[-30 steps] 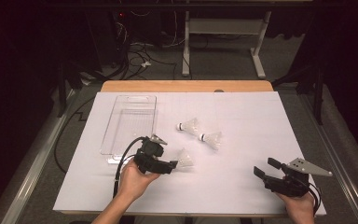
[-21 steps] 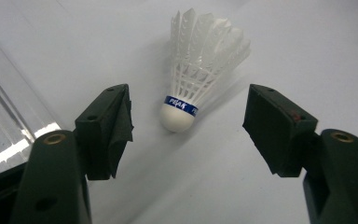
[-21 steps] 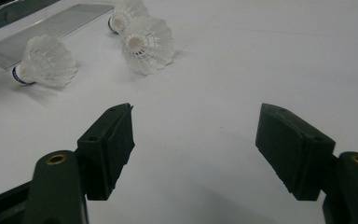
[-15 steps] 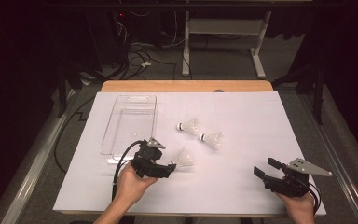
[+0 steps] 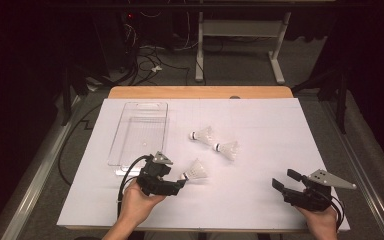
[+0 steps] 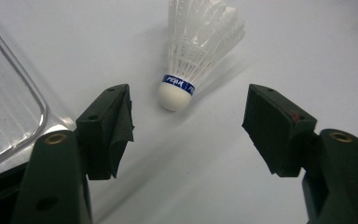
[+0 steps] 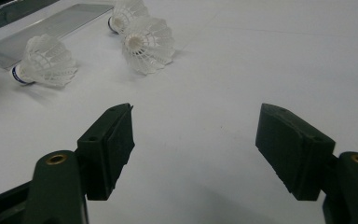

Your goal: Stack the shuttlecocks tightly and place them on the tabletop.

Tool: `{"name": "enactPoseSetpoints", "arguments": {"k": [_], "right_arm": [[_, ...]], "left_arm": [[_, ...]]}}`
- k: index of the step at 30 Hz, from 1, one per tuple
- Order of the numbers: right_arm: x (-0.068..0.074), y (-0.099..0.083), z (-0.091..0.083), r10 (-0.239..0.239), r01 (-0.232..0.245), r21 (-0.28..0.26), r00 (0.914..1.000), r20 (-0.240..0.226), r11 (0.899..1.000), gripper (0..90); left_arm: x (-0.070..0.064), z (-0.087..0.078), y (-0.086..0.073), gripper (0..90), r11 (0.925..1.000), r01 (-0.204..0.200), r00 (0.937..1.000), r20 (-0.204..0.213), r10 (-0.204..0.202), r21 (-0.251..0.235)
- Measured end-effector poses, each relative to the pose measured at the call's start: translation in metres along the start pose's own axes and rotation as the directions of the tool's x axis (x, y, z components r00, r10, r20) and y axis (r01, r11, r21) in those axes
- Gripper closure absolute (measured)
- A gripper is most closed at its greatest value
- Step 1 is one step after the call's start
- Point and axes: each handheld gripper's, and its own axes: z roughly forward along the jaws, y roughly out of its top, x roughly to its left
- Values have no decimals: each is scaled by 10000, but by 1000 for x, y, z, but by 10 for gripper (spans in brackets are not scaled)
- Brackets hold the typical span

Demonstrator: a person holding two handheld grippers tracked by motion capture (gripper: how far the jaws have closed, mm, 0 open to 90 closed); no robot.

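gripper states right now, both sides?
Left gripper: open, fingers empty, cork end of the nearest shuttlecock just ahead of them.
Right gripper: open, holding nothing.

light: my white surface [image 5: 260, 165] was bright, surroundings dark | shadows: soft | focus: my near fingers [image 6: 107, 126] slightly blurred

Both handheld units are black: the left gripper [image 5: 182, 183] and the right gripper [image 5: 282, 180] each carry a grey three-cornered plate on top and trail a black cable from the rear. Each has two blocky dark jaws with flat pads [image 6: 119, 122] facing inward, a brass-coloured ringed hole in each jaw arm, and small recessed holes in the jaw bodies. The forearms are bare, with no sleeves.
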Motion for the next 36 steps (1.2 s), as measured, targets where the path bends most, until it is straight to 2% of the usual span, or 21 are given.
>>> {"name": "enactPoseSetpoints", "arguments": {"k": [19,32,36], "right_arm": [[0,0,0,9,-8,-51,10000,66,10000,280],[1,0,1,-11,11,15,10000,67,10000,280],[1,0,1,-24,24,22,10000,91,10000,280]], "left_arm": [[4,-9,-18,341,9995,58,9994,-329,-68,-317],[9,-13,-33,341,9985,299,9985,-449,-319,-466],[11,-14,-37,339,9986,222,9985,-485,-245,-488]]}}
